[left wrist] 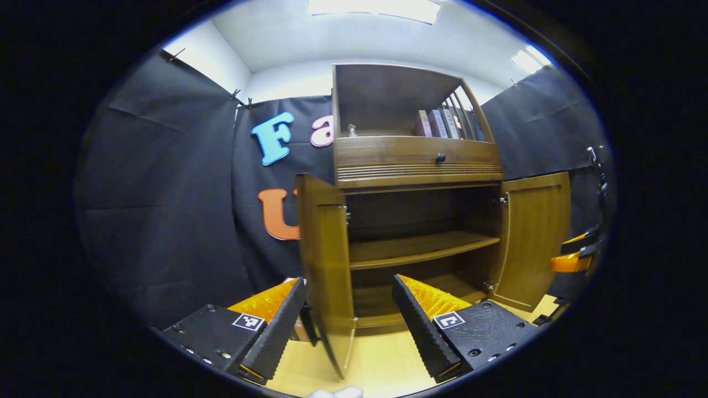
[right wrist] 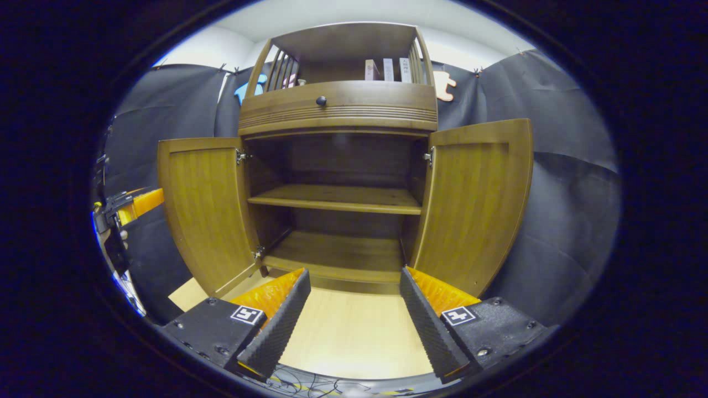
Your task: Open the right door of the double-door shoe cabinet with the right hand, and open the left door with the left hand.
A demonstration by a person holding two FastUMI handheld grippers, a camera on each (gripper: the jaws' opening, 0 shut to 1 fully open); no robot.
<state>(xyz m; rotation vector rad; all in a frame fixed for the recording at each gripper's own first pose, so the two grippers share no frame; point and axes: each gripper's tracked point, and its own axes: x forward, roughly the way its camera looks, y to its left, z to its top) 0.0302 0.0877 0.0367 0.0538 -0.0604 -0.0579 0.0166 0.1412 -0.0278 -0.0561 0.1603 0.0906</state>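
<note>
wooden shoe cabinet (right wrist: 338, 116) stands on the pale floor (right wrist: 354, 337) against the black cloth. left door (right wrist: 204, 213) and right door (right wrist: 475, 204) both swung wide. left gripper (left wrist: 348, 326) jaws wide, straddling the left door's edge without touching; right gripper (right wrist: 354, 315) jaws wide, empty.

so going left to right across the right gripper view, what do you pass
the left gripper at the far edge → left door swung open → shelf inside the cabinet → right door swung open
</note>
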